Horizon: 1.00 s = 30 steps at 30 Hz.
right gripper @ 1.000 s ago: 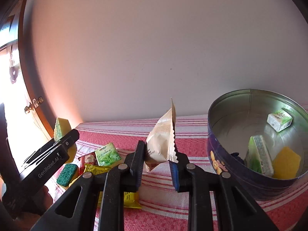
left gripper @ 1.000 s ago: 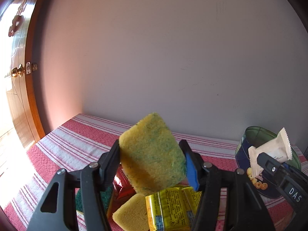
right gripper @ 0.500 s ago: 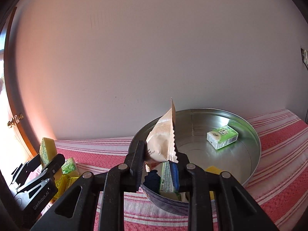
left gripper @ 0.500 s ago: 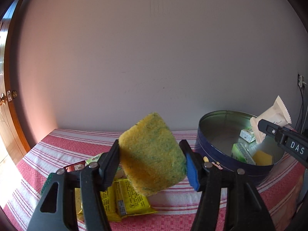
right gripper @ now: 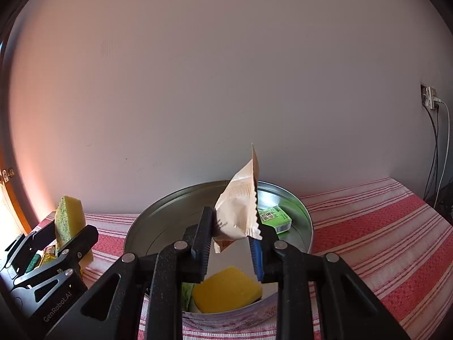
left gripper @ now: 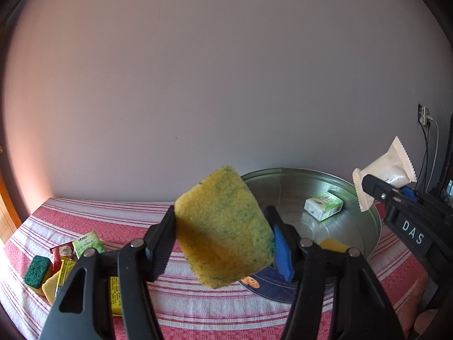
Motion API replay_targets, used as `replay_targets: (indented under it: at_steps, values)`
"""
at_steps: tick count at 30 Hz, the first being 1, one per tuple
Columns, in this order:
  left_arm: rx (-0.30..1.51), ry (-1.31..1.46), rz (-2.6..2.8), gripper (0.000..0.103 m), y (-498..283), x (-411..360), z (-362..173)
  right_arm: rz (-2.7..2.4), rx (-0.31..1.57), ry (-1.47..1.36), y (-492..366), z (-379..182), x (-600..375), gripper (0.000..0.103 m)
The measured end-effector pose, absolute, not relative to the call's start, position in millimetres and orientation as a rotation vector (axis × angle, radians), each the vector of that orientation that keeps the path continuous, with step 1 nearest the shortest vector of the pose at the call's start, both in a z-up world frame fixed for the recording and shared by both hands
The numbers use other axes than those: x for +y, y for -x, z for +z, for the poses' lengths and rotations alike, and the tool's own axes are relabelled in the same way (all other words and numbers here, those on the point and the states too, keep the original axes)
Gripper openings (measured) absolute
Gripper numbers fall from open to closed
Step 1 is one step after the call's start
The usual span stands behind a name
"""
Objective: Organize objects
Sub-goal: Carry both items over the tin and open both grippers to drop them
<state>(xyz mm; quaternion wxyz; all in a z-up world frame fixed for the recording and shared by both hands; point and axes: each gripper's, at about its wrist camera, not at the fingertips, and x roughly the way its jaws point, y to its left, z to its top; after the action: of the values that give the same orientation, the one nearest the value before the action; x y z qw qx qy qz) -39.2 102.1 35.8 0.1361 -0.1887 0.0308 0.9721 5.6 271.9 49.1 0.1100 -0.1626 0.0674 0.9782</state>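
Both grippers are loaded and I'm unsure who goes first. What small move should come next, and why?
Probably open the right gripper and drop the beige packet: it hangs over the round tin, above the yellow sponge and green box inside. The left gripper holds its speckled sponge nearer the tin's edge.

Both wrist views face the wall, sharing the nearby tin [left gripper: 365, 221] (left view leftward).

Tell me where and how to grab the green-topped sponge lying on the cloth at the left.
Judging by its pose, come from above and pinch the green-topped sponge across its two long sides. It lies flat on the striped cloth, scouring face up, with a yellow sponge crowding one end.
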Motion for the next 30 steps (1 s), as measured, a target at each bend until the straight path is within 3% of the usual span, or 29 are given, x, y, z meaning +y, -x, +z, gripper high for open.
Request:
replay_targets:
  at_steps: [7, 14, 30]
  values:
    - [0.104, 0.561, 2.775, 0.060, 40, 130, 28, 2.840, 0.207, 0.452, -7, 53, 300, 0.027]
    - [0.105, 0.569, 2.725, 0.060, 47, 151, 25, 2.733, 0.074, 0.418, 6, 48, 320, 0.027]
    - [0.158, 0.655, 2.703, 0.061, 85, 182, 2, 2.793, 0.267, 0.715, 60, -2, 358, 0.028]
